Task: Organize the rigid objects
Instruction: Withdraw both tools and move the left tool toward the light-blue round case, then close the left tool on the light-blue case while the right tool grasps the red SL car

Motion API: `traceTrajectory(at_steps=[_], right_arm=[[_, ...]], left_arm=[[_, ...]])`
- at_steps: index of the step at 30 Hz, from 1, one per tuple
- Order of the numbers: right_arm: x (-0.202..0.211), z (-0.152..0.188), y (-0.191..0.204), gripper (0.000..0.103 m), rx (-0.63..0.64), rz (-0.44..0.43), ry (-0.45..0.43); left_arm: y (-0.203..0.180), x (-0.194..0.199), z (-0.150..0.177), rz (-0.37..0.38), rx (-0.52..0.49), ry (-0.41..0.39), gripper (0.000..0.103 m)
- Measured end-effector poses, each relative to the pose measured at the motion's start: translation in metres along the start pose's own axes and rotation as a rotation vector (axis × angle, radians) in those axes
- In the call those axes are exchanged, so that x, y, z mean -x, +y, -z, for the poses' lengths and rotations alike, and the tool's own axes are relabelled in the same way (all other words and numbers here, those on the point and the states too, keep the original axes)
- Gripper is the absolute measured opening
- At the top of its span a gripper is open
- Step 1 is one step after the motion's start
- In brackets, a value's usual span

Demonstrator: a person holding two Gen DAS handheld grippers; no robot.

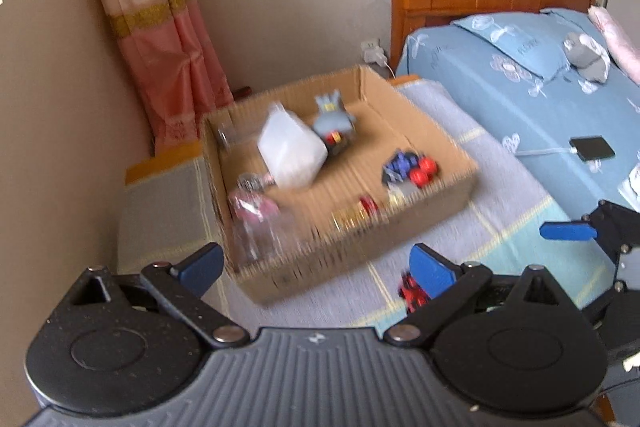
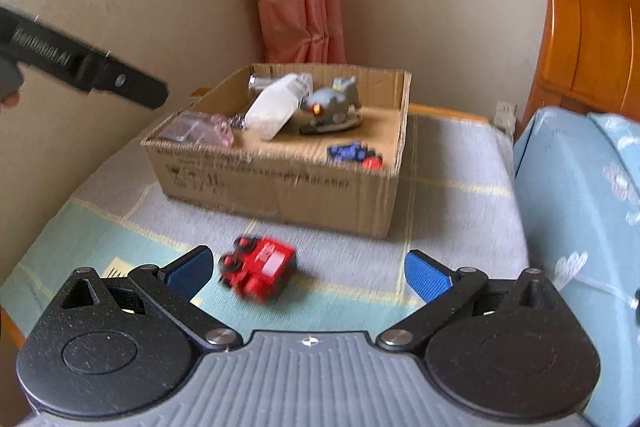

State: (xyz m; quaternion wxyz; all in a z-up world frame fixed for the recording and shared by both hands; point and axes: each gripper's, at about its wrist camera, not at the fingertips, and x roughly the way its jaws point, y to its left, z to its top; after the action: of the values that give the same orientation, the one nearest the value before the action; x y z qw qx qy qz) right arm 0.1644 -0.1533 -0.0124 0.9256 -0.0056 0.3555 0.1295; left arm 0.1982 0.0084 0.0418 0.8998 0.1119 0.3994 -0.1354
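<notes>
Wide-spread right tongs flank red toy truck; cardboard box holds toys.

We hold the left gripper tilted downward, its jaws spread wide with nothing between them. Our right gripper also slants downward, jaws wide apart and gripping nothing, blue pads facing inward.

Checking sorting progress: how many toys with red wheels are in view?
2: a red toy truck on the cloth outside the cardboard box, a blue toy car inside it. Others may be hidden.
</notes>
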Motion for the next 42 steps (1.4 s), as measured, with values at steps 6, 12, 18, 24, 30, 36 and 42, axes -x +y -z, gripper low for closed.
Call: traceTrajectory(at_steps=[6,12,18,24,30,36,42], right_arm=[[-0.002,0.036,-0.002,0.103,-0.032,0.067,0.023],[0.005,0.056,-0.007,0.103,-0.065,0.096,0.061],[0.005,0.066,-0.011,0.103,-0.094,0.116,0.076],[-0.001,0.07,-0.013,0.103,-0.102,0.112,0.091],[-0.006,0.073,-0.011,0.103,-0.08,0.126,0.098],[-0.011,0.074,-0.004,0.103,-0.015,0.163,0.104],[-0.012,0.074,-0.004,0.103,-0.012,0.159,0.099]], left_arm=[[-0.022,-0.008,0.044,0.013,-0.027,0.017,0.099],[-0.042,-0.014,0.086,0.082,-0.031,0.051,0.099],[-0.064,-0.013,0.112,0.111,-0.12,0.041,0.099],[-0.071,-0.022,0.127,0.125,-0.179,0.031,0.099],[-0.07,-0.025,0.139,0.135,-0.196,-0.004,0.093],[-0.069,-0.023,0.143,0.189,-0.163,-0.018,0.067],[-0.065,-0.025,0.143,0.192,-0.126,-0.032,0.061]])
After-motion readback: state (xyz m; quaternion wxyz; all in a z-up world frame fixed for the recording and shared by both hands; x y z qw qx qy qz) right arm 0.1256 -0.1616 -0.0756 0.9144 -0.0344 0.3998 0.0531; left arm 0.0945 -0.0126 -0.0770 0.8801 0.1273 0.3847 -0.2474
